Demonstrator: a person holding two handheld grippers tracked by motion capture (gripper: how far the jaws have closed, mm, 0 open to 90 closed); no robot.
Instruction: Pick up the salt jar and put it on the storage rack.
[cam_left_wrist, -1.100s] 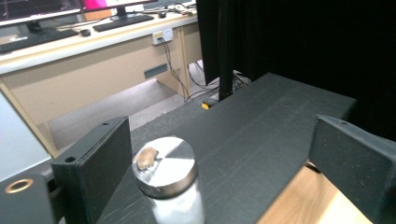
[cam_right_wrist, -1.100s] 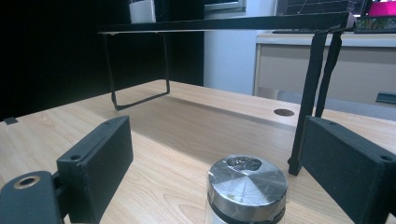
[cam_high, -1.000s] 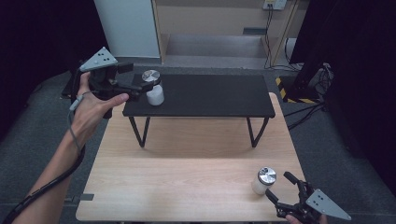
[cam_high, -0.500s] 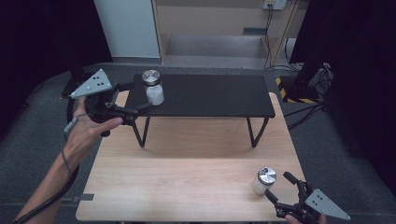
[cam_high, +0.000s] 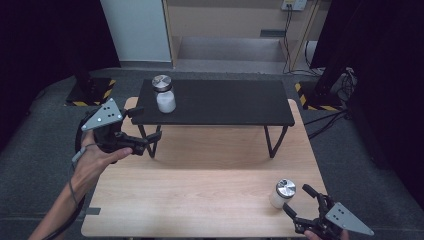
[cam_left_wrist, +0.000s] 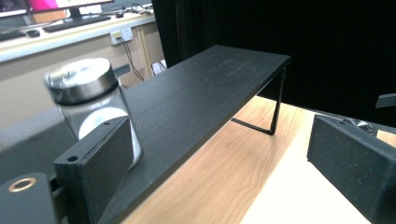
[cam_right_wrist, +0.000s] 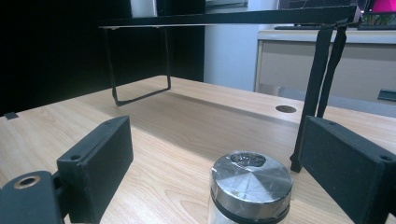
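Note:
A white jar with a silver lid (cam_high: 164, 94) stands on the left end of the black shelf (cam_high: 225, 102). My left gripper (cam_high: 144, 127) hovers open just off the shelf's left front corner, lower than its top, with nothing between the jaws. In the left gripper view that jar (cam_left_wrist: 88, 100) stands behind my left jaw, and the left gripper (cam_left_wrist: 224, 154) is open on air. A second jar (cam_high: 283, 193) stands on the wooden table (cam_high: 200, 200) at the front right. My right gripper (cam_high: 299, 201) is open around this second jar (cam_right_wrist: 250, 186), and the pads (cam_right_wrist: 100, 158) stand apart from it.
The shelf stands on thin black legs (cam_high: 270, 140) across the back of the table, with open room beneath it. A grey floor surrounds the table, and a dark curtain hangs at both sides.
My left gripper has drawn back from the jar on the shelf, going down and towards the person. That jar stays in place. The right gripper and its jar have not moved.

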